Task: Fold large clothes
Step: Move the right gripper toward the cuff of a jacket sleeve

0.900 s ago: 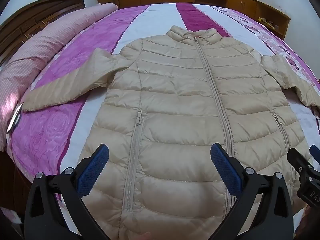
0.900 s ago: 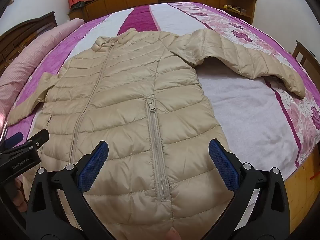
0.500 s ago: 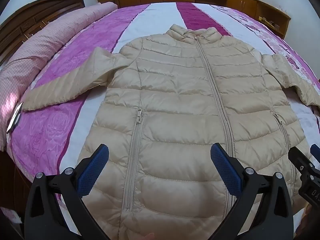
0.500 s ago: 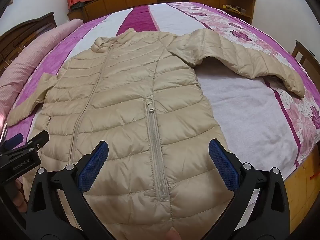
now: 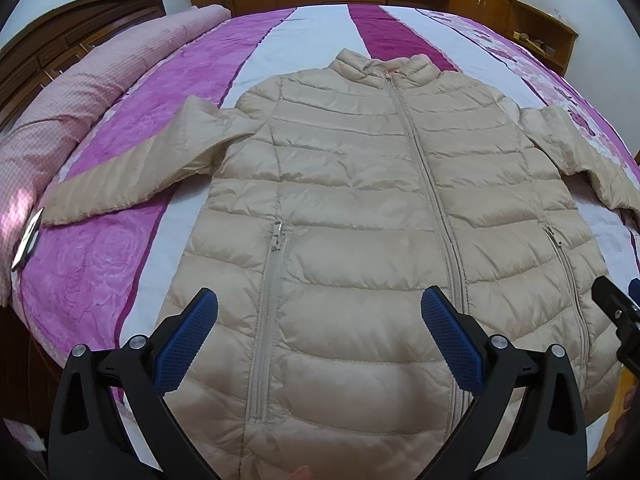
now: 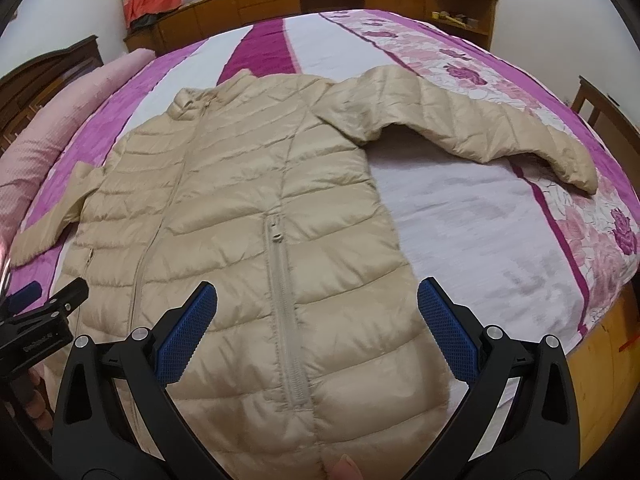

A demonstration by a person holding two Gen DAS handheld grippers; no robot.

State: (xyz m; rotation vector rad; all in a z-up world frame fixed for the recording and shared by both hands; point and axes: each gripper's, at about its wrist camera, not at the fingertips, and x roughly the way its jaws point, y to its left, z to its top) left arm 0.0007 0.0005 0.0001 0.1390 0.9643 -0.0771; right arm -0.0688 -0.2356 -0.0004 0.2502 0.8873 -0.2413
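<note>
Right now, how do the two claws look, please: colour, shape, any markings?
Both are alike. The left claw and right claw have black plastic arms that fork into a V, silver bolts at the joints, and blue pads with a fine dotted texture. Small white lettering on the left claw's body is unreadable.

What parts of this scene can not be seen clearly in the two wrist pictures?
- Bottom hem of the beige puffer jacket: cut off by the lower edge and by the left gripper in the left wrist view; likewise behind the right gripper in the right wrist view.
- Right sleeve cuff: cut off by the left wrist view's right edge.
- Small items on the wooden shelf: too small to name.
- Flat object at the bed edge: partly cut off.
</note>
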